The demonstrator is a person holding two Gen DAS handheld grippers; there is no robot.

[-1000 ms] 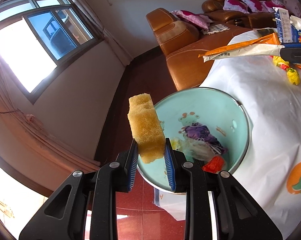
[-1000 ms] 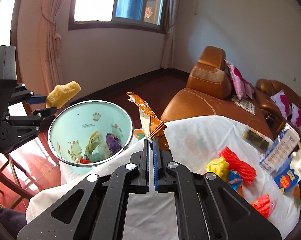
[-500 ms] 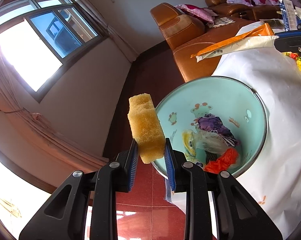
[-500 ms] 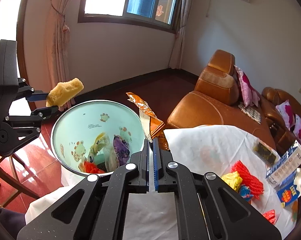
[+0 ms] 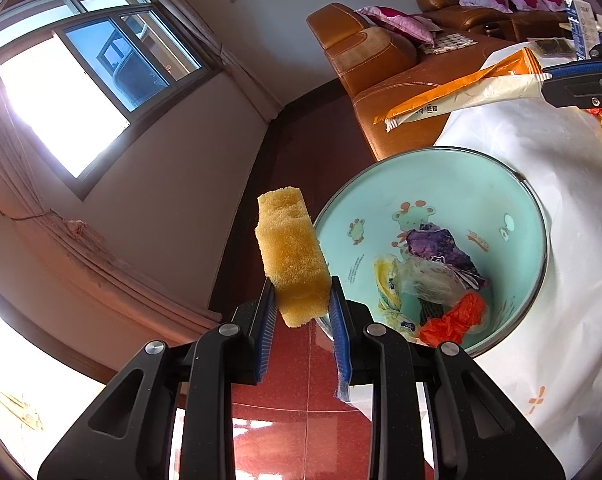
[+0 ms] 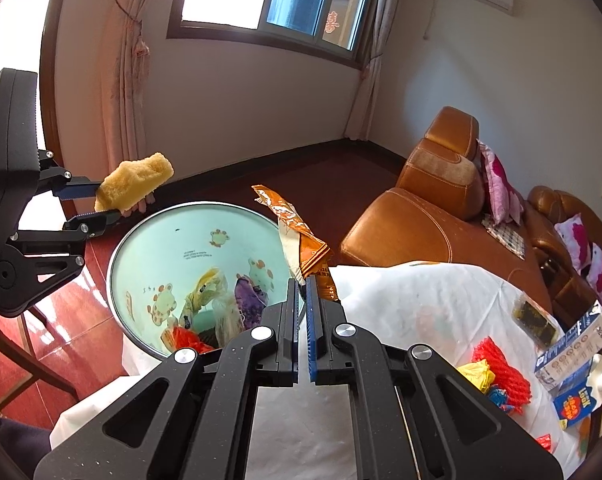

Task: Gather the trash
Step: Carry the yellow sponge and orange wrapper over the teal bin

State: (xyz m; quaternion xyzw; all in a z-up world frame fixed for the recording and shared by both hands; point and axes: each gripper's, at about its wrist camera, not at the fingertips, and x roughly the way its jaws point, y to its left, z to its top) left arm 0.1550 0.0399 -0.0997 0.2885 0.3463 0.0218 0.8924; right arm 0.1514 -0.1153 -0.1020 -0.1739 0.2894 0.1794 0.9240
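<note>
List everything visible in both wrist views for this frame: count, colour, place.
yellow porous sponge: 1, yellow, between the left jaws, beside the bin's rim
orange-and-white snack wrapper: 1, pinched in the right jaws, over the bin's edge
pale green cartoon-printed bin: 1, at the table's edge, holding purple, clear, yellow and red trash
white tablecloth: 1, covering the table
red foam net: 1, on the cloth
blue-and-white cartons: at least 2, far right on the cloth
brown leather sofa: 1, behind the table, with pink cushions
left gripper: shut on the sponge
right gripper: shut on the wrapper
</note>
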